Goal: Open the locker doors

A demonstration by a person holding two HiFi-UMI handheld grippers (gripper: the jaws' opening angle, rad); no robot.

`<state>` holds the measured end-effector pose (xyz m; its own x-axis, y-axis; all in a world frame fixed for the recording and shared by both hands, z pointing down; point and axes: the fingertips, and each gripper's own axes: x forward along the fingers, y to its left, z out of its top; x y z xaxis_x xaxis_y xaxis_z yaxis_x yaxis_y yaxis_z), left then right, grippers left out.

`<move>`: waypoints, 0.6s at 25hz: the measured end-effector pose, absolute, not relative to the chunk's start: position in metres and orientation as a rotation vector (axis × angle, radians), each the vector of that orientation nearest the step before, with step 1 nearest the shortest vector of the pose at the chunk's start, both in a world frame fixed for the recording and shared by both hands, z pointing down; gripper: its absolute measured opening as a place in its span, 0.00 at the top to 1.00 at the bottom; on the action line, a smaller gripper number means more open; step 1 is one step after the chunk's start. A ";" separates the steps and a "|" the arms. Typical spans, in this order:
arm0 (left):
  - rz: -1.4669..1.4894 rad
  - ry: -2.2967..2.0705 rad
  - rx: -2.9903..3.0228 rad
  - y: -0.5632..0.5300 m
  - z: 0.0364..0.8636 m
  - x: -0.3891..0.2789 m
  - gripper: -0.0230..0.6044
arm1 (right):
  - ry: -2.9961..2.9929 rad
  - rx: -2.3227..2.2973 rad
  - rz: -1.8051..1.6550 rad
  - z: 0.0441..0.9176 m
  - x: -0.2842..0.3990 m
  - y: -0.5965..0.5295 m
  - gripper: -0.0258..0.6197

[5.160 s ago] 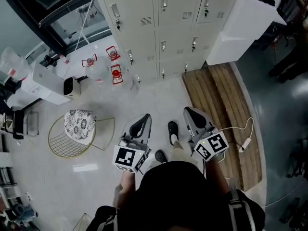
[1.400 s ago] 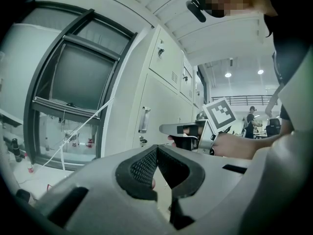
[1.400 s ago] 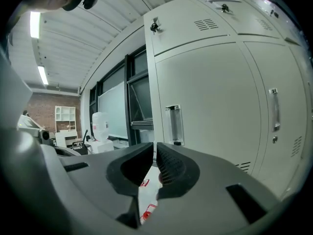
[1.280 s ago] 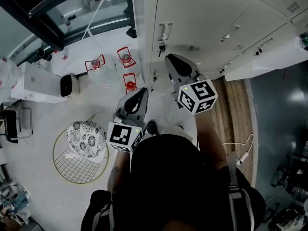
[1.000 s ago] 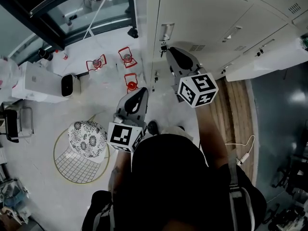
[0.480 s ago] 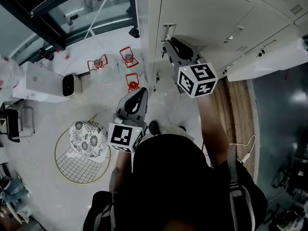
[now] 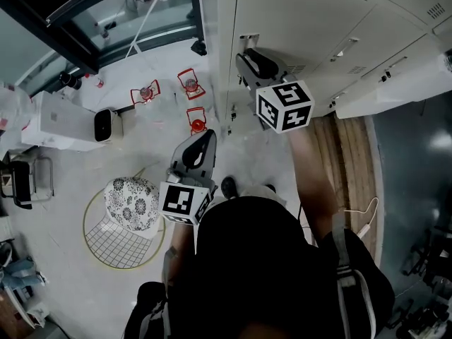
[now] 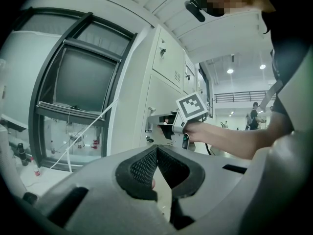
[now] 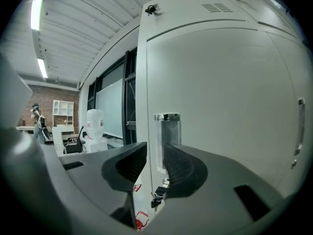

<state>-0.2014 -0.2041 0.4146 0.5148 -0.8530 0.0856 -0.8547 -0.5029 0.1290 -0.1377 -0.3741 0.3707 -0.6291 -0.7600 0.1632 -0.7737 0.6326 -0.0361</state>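
Presumably readying a pull, the right gripper point(image 9: 155, 151) had just been opening its empty jaws before the mid-frame chrome handle point(image 9: 167, 131) of the cream metal locker door point(image 9: 230, 106).

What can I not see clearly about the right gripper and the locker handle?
- Head view: the right gripper hides its own fingers, which have just been opening; contact with the handle unclear.
- Right gripper view: one finger covers the handle's lower end; nothing is between the fingers.
- Key, same view: dark, small.

Pale floor point(image 7: 67, 189), wire chair point(image 7: 126, 217) — dark-framed window point(image 7: 120, 16)
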 end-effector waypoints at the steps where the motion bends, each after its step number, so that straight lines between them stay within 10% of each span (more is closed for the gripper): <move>1: 0.011 -1.479 2.595 -0.204 0.414 -0.202 0.94 | -2.714 1.276 0.154 0.372 -0.139 -0.375 0.81; 15: 0.019 -1.501 2.564 -0.203 0.419 -0.211 0.94 | -2.683 1.265 0.171 0.382 -0.151 -0.380 0.74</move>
<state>-0.2113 -0.2033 0.4186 0.4931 -0.8646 0.0965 -0.8668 -0.4788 0.1397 -0.1512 -0.3798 0.3815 -0.6258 -0.7535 0.2016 -0.7730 0.6337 -0.0311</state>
